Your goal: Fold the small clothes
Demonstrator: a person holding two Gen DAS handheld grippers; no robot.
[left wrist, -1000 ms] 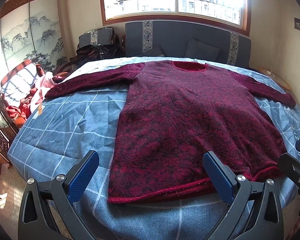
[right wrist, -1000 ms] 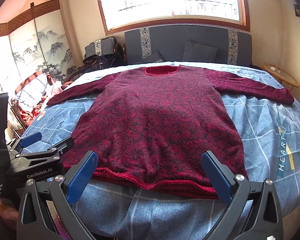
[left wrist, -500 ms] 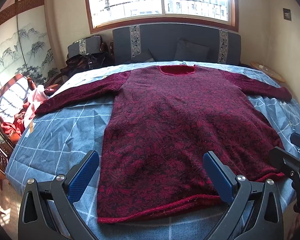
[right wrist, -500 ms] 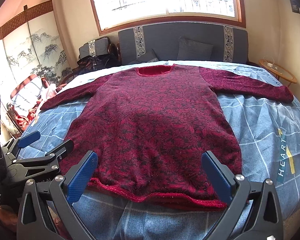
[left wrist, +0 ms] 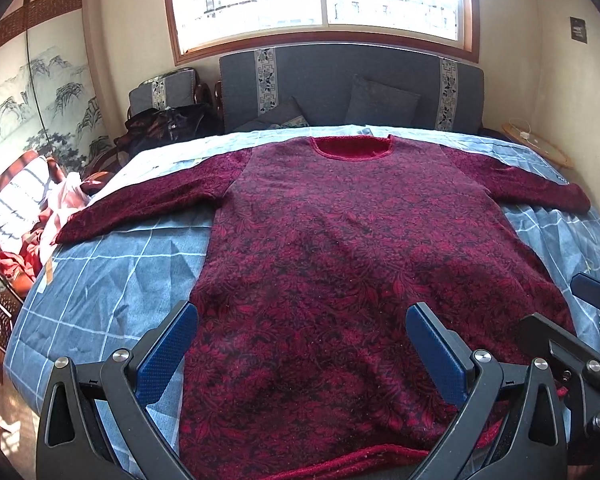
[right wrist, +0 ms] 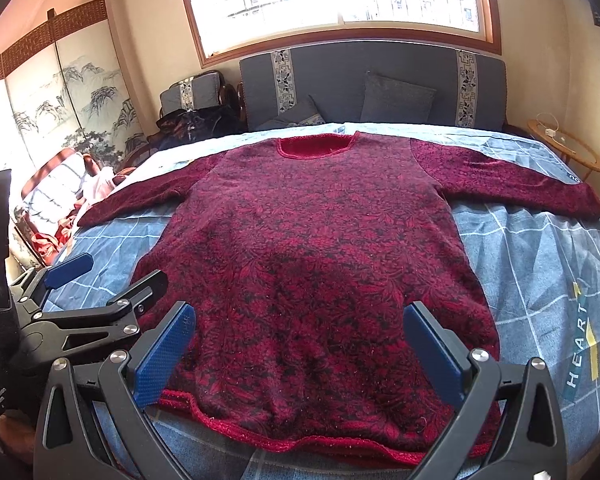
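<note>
- Across the blue checked bedspread [left wrist: 100, 280], a dark red sweater [left wrist: 360, 260] lies flat and face up, with its neckline [left wrist: 352, 146] toward the grey headboard [left wrist: 340, 80] and its hem [right wrist: 300, 440] at the near edge of the bed.
- Both sleeves are spread wide, each cuff reaching toward a side edge of the bed.
- Its body carries a red-on-black leaf pattern; the sleeves look plainer and fuzzier, and the hem is a bright red rolled band.
- Left gripper [left wrist: 300, 352] hovers over the near left part of the hem, jaws spread wide and empty.
- Right gripper [right wrist: 300, 348] hovers over the near right part, jaws likewise apart, gripping nothing.
</note>
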